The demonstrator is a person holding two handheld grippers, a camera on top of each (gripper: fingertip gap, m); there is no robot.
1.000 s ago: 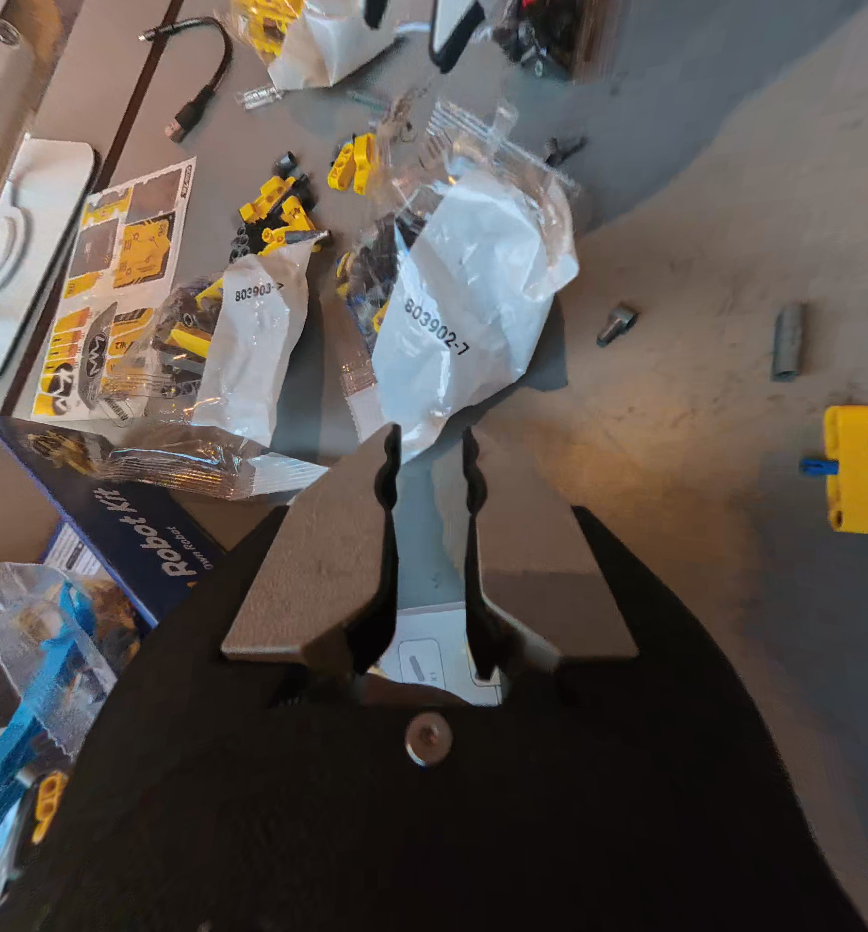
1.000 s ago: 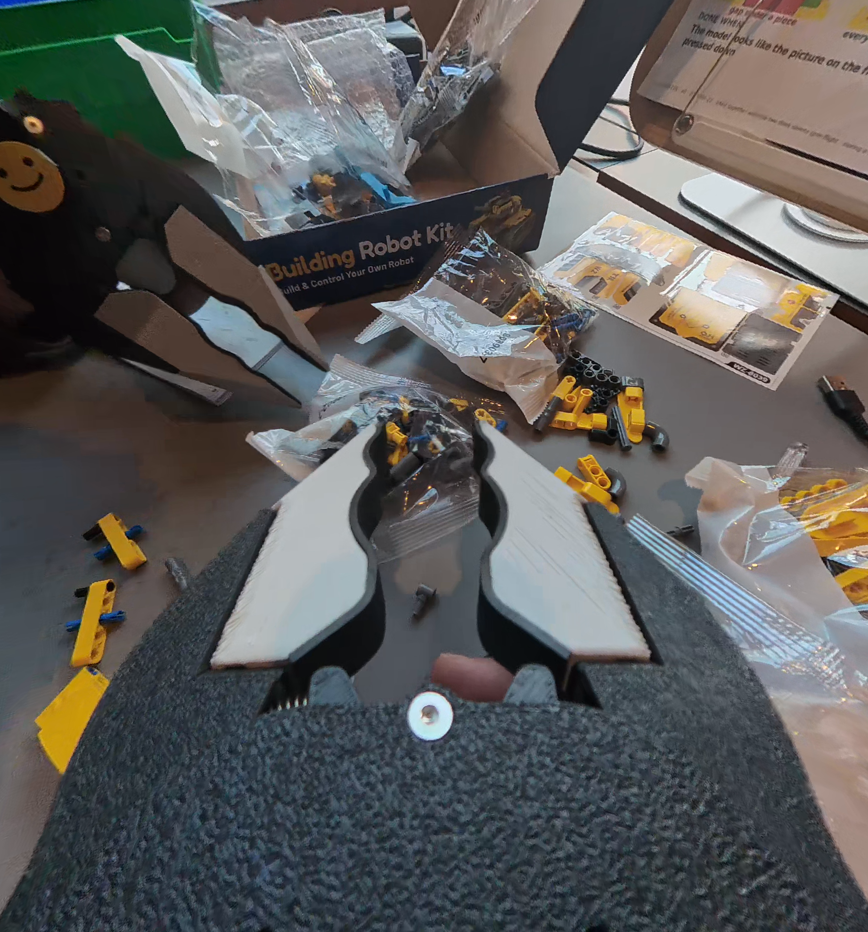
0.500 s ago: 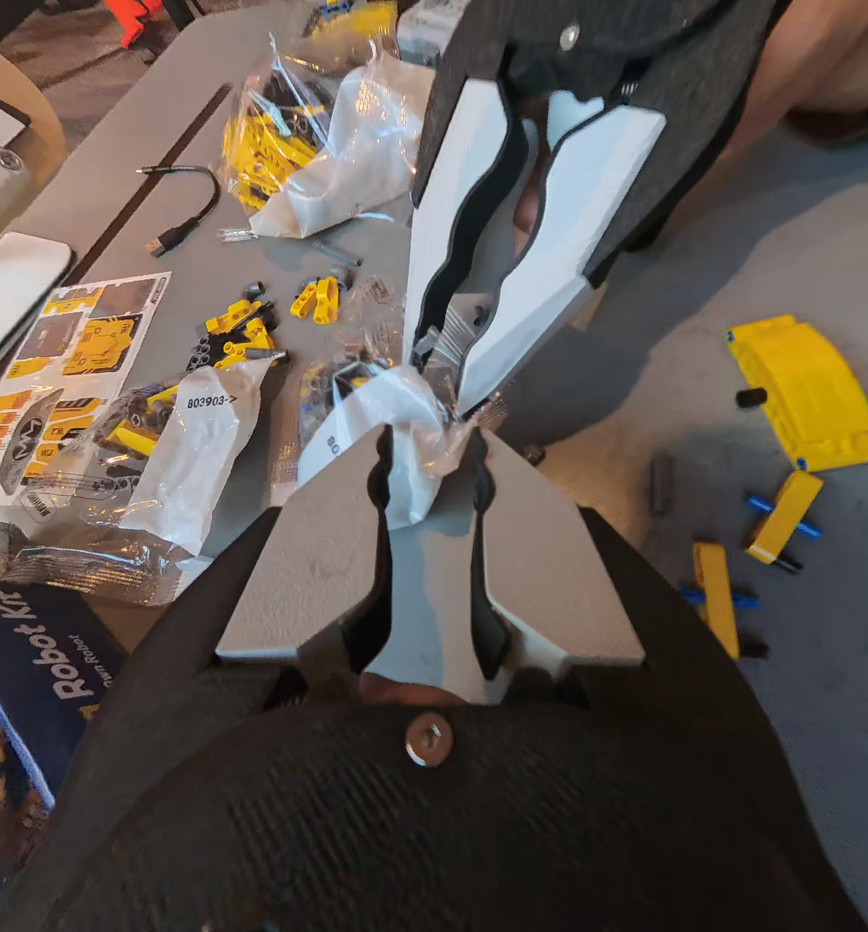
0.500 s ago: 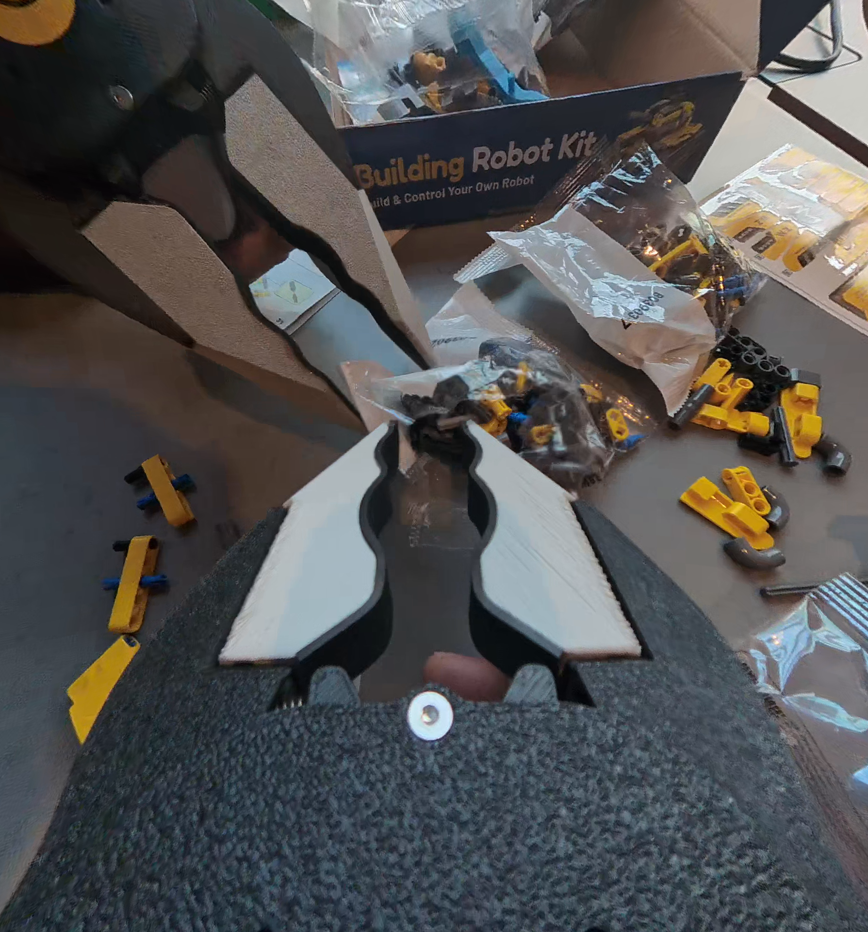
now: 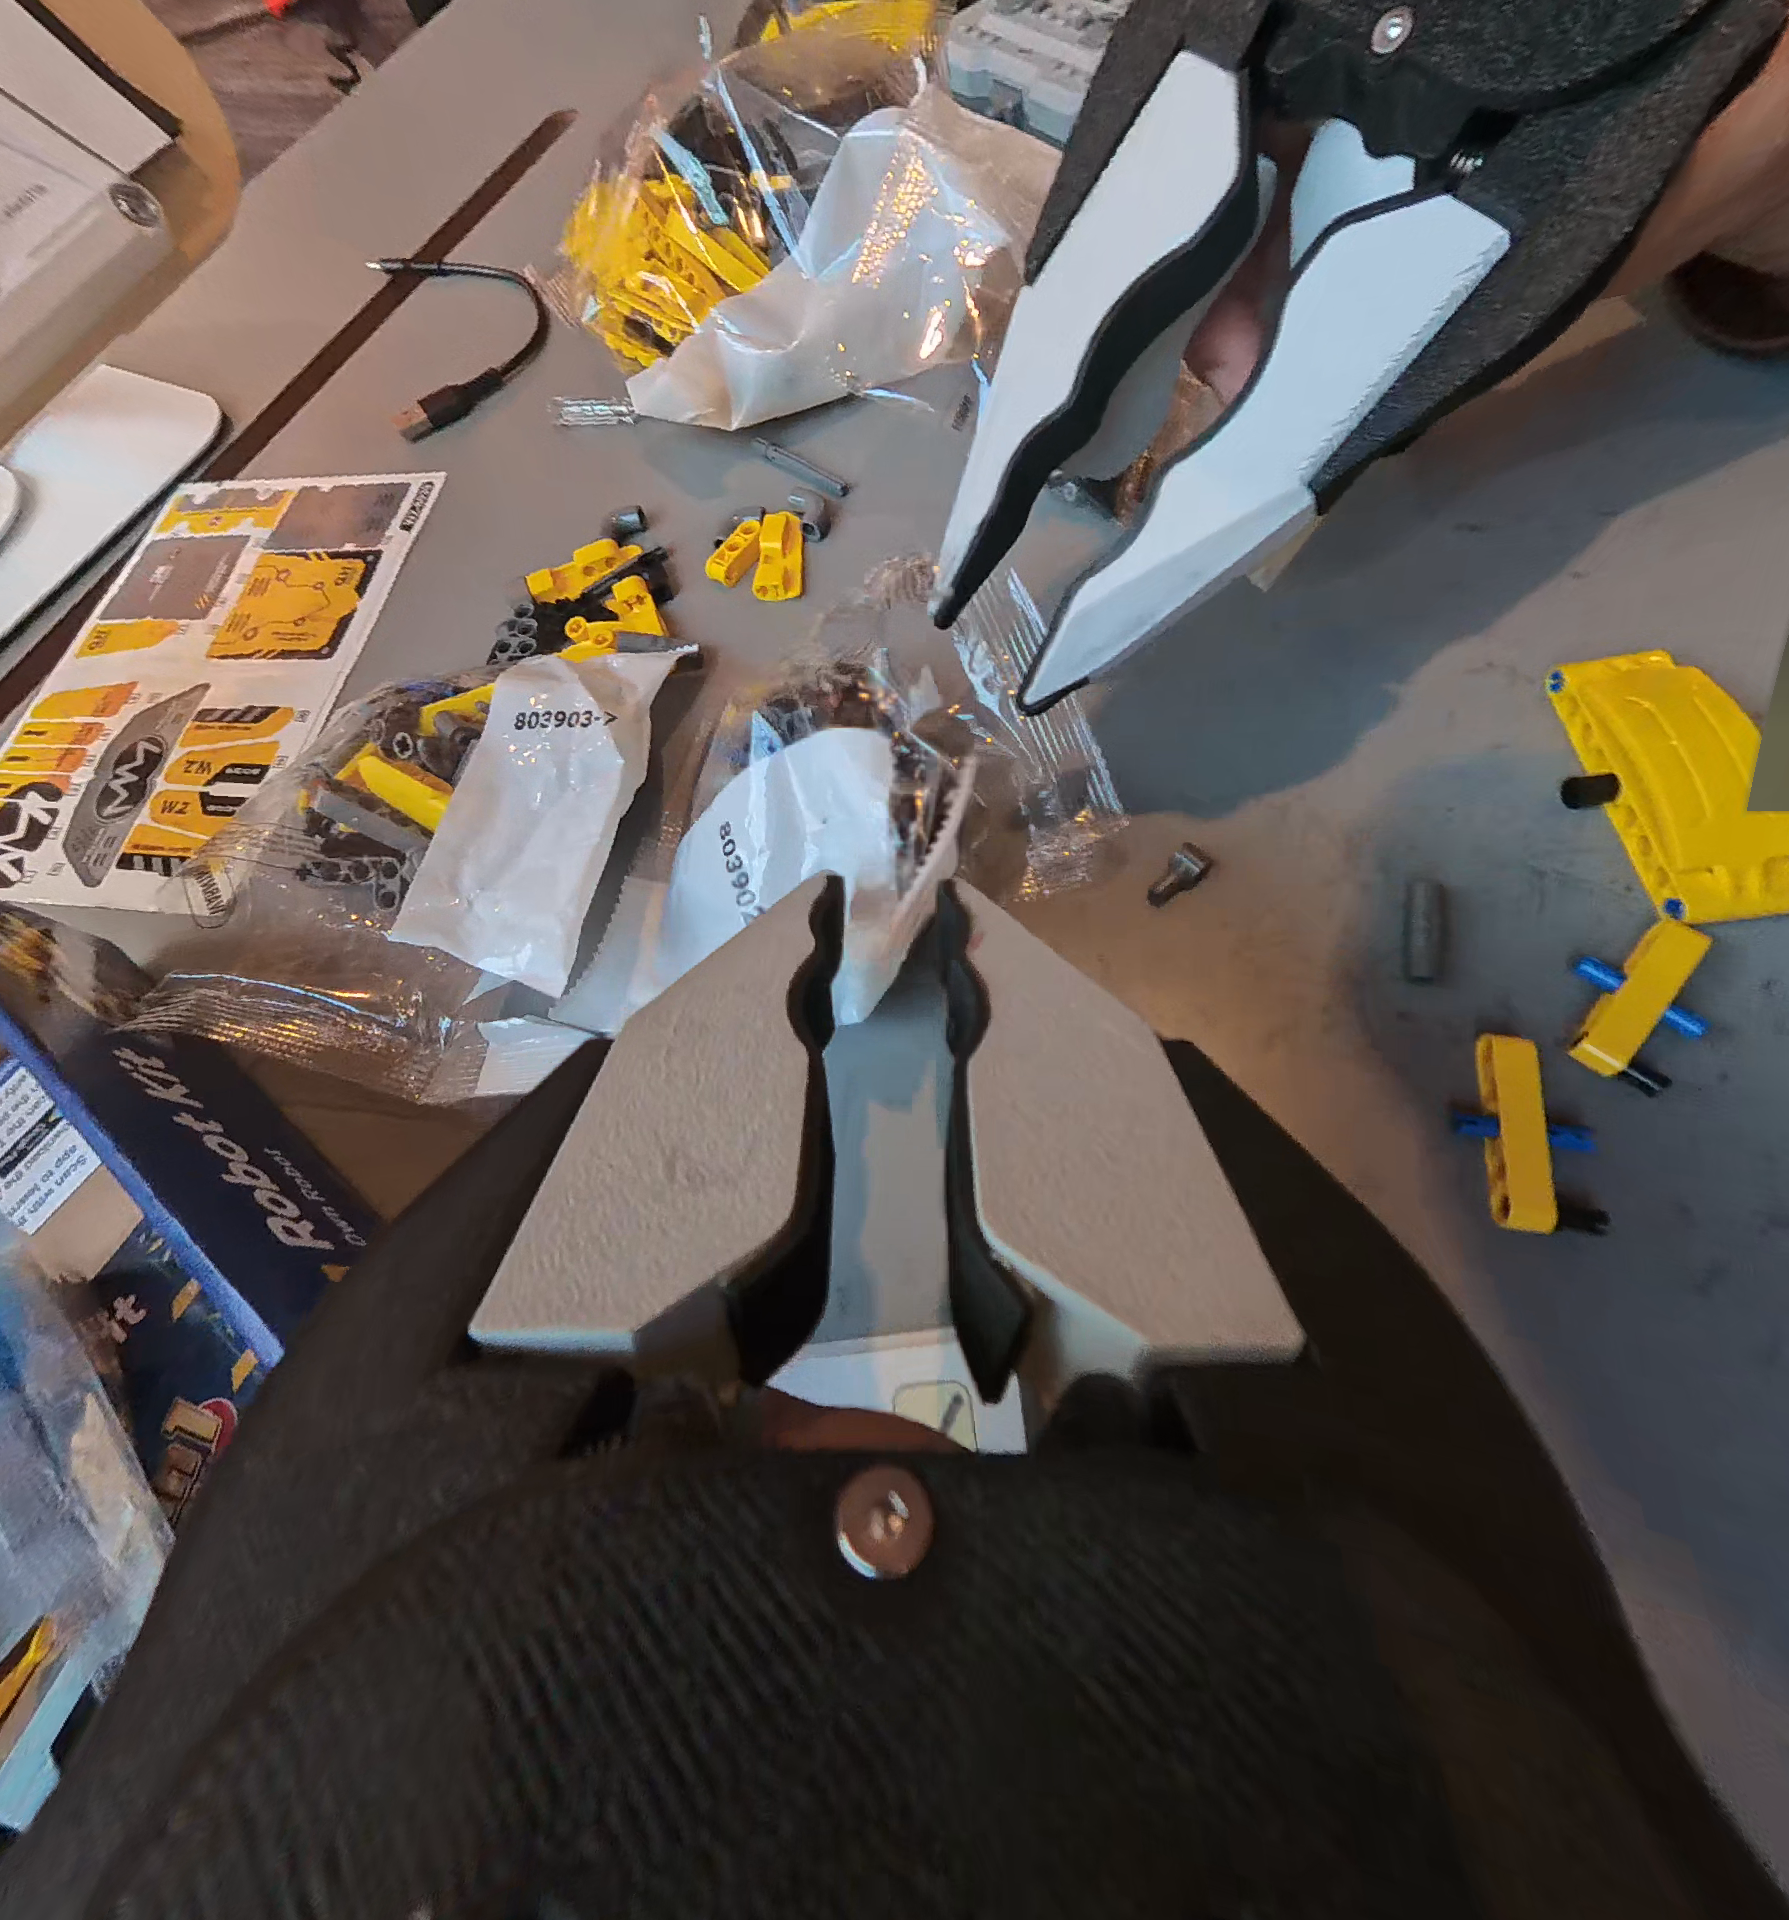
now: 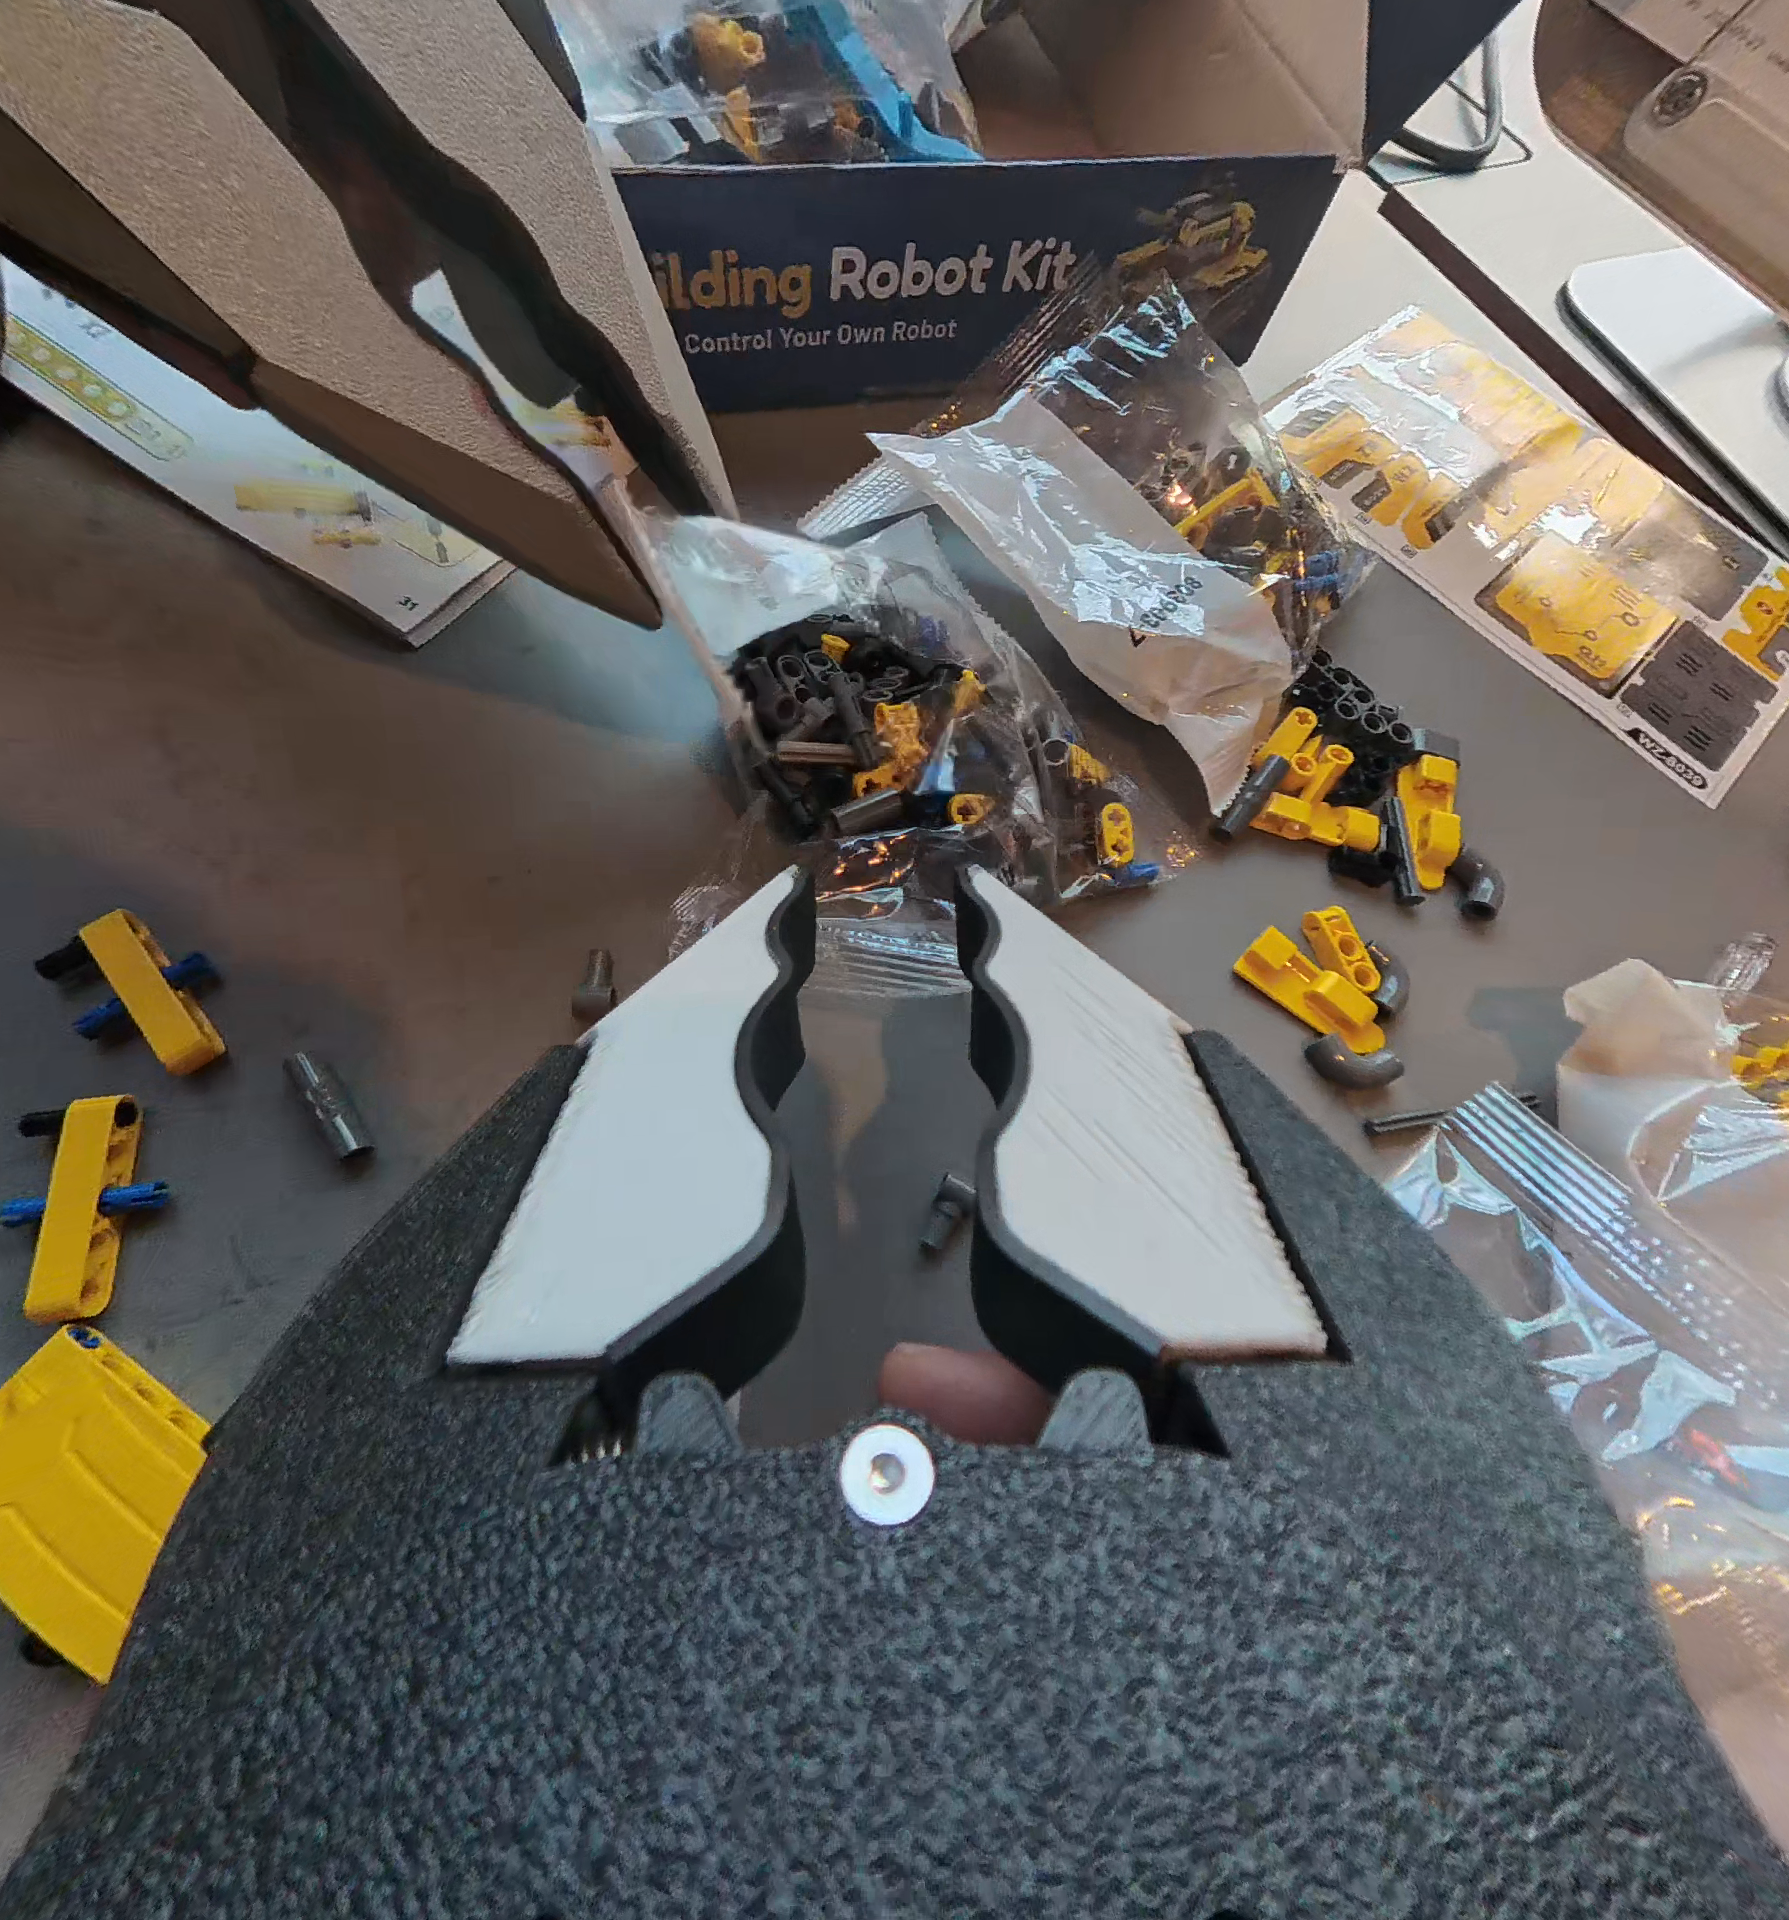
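Left wrist view: the left gripper (image 5: 885, 909) is set narrow at frame centre. The white end of the small parts bag (image 5: 828, 790) is now pinched between its tips; a second ago those tips stood clear of it. That end of the bag is raised off the grey table (image 5: 1285, 727). The right gripper (image 5: 983, 665) has come in from the upper right, jaws part open, tips at the bag's clear sealed end; contact cannot be told. A second parts bag (image 5: 537, 800) lies just beside on the left, a sticker sheet (image 5: 173, 686) further left. A loose grey pin (image 5: 1178, 873) sits right of centre.

Right wrist view: the right gripper (image 6: 882, 883) is held at a middling gap, as half a second ago, the bag's clear end between its tips. The small parts bag (image 6: 869, 727) is seen above centre, its edge drawn up to the left gripper (image 6: 682, 561) at upper left. The kit box (image 6: 973, 281) stands behind it. A large clear bag (image 6: 1596, 1299) crowds the lower right.
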